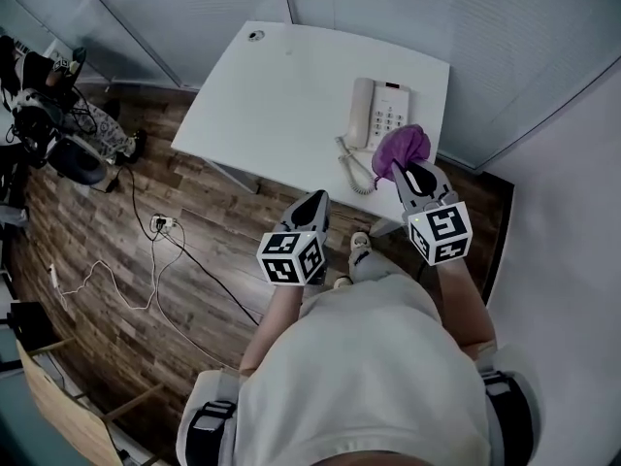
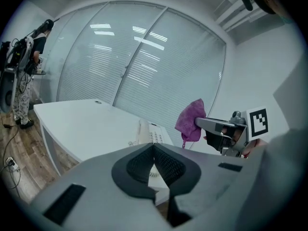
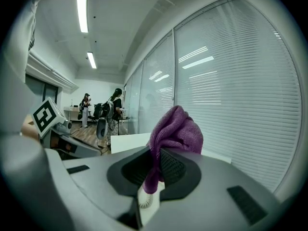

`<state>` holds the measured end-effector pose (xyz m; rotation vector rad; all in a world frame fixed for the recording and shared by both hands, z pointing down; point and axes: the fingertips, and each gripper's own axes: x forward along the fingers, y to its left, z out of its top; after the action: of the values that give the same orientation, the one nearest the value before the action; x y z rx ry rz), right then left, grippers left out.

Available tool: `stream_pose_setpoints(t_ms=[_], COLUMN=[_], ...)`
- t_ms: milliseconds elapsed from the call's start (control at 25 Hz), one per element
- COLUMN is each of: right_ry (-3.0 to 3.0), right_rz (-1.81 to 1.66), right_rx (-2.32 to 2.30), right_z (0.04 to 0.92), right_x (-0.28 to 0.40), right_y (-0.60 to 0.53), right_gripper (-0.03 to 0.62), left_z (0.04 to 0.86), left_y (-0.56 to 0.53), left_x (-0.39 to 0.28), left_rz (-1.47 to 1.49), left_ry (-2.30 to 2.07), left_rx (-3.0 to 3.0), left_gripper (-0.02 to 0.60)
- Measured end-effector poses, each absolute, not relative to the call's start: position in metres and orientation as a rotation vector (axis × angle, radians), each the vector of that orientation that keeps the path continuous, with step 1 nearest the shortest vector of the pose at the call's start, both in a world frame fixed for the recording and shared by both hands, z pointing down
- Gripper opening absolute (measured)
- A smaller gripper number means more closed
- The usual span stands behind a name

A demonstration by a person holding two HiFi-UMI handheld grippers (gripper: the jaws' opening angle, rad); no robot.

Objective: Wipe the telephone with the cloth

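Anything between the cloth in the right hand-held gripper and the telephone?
Nothing visible. The right hand-held gripper is shut on the purple cloth, close to the telephone; the coiled cord lies left of that path.

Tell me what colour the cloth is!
Purple. The cloth shows best in the right gripper view, clamped in the right gripper.

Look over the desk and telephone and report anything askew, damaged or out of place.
Nothing stands out. The telephone sits flat on the white table, handset cradled, its coiled cord looping near the front edge. The purple cloth is bunched in the right tongs. Loose cables trail over the wood floor.
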<state>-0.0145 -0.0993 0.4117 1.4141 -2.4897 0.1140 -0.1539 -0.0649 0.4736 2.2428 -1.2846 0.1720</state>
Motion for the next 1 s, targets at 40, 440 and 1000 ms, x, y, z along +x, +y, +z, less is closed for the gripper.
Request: stream_pose_setpoints(t_ms=[40, 440, 1000], right_ry=[-2.490, -2.472, -2.431], right_rz=[0.112, 0.063, -0.069], right_rx=[1.410, 1.346, 1.194], right_z=[0.413, 0.410, 0.422], right_x=[-0.013, 0.005, 0.012], right_y=[-0.107, -0.198, -0.305], right_gripper=[0.046, 0.046, 0.046], left_z=[0.476, 0.465, 0.473], left_y=[-0.069, -0.131, -0.184], left_x=[-0.154, -0.141, -0.120], left_rz=[0.180, 0.185, 0.216], left_ry=[-1.293, -1.328, -1.376], left_rx=[2.236, 2.208, 2.133], left_gripper=[0.021, 0.021, 0.021])
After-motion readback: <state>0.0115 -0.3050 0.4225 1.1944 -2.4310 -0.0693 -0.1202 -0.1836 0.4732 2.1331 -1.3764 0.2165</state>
